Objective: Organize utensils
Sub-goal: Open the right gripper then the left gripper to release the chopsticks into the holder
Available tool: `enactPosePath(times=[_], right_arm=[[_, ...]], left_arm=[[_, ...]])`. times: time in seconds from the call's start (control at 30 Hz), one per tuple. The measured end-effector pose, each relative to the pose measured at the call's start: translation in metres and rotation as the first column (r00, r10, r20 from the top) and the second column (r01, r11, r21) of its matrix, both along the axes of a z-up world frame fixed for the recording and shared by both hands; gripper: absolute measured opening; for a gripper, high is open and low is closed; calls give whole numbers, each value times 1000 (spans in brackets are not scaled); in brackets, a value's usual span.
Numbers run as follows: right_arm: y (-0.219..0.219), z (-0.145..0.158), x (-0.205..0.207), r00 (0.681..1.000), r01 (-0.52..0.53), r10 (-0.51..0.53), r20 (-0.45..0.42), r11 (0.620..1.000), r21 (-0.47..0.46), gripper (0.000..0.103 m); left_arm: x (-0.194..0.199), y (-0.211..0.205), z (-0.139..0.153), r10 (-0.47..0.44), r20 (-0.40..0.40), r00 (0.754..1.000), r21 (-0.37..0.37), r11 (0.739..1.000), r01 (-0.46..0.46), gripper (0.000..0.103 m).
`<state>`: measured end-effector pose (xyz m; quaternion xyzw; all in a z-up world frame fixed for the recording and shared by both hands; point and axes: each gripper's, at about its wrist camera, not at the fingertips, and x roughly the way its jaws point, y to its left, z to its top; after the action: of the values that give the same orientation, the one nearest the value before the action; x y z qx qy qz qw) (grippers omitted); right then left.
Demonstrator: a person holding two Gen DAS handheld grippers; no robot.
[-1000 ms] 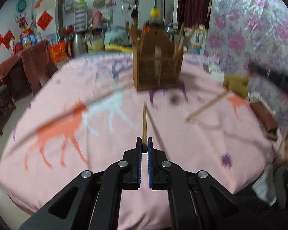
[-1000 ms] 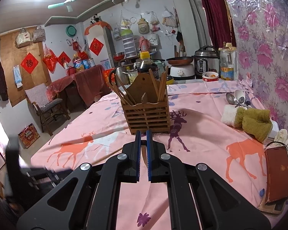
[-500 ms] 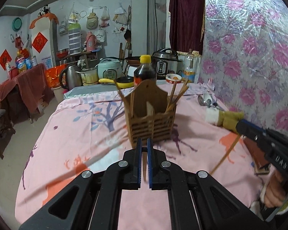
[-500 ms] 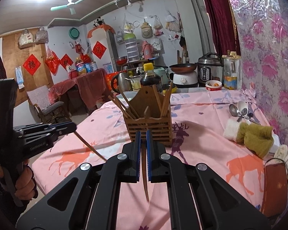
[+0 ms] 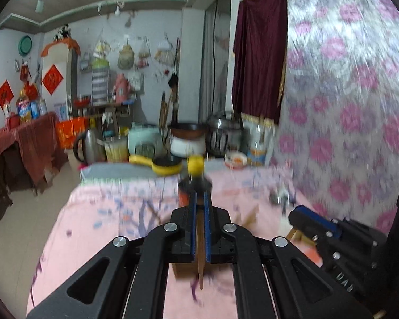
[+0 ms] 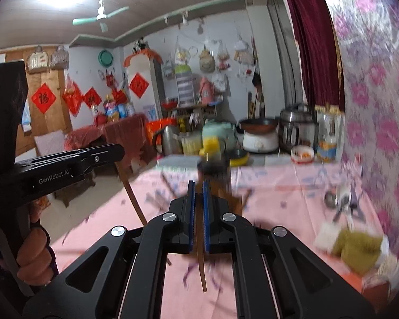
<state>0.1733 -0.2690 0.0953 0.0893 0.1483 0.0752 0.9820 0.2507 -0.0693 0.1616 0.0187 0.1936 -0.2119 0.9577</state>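
Observation:
My left gripper is shut on a wooden chopstick that hangs down between its blue pads. My right gripper is shut on another wooden chopstick, also pointing down. The wooden utensil holder stands on the pink tablecloth just beyond and below both grippers, mostly hidden and blurred. The left gripper shows in the right wrist view with its chopstick. The right gripper shows at the right of the left wrist view.
A dark bottle with a yellow cap stands behind the holder. Metal spoons and a folded cloth lie at the right of the table. Pots, a kettle and cookers line the counter beyond.
Both grippers have risen and tilted up, each with its chopstick, and closed in on the holder. The views are now blurred by motion.

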Motion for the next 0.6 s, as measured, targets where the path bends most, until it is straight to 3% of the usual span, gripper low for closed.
enactPosePath(times=[0.1,0.23,0.4,0.5,0.53,0.6], right_arm=[[2,22,25,997,39,-39,67,999,-1,6],[5,27,59,993,80,-78,94,997,-17,6],[2,1,92,992,110,-108,62,994,-18,6],[-2,-20,105,996,88,-88,-12,996,-12,8],[-6,-23,105,995,96,-96,-21,995,-3,11],[-11,-22,98,994,108,-108,-19,994,5,14]], left_arm=[[25,-8,16,23,42,999,-19,1000,-22,6],[56,-20,13,54,60,997,-14,998,-53,6],[90,-24,-24,57,0,998,-27,998,-57,6],[100,-21,-49,66,-54,996,-9,998,-67,6],[100,-18,-55,72,-64,995,-1,997,-72,11],[95,-10,-56,81,-58,995,-4,997,-82,36]])
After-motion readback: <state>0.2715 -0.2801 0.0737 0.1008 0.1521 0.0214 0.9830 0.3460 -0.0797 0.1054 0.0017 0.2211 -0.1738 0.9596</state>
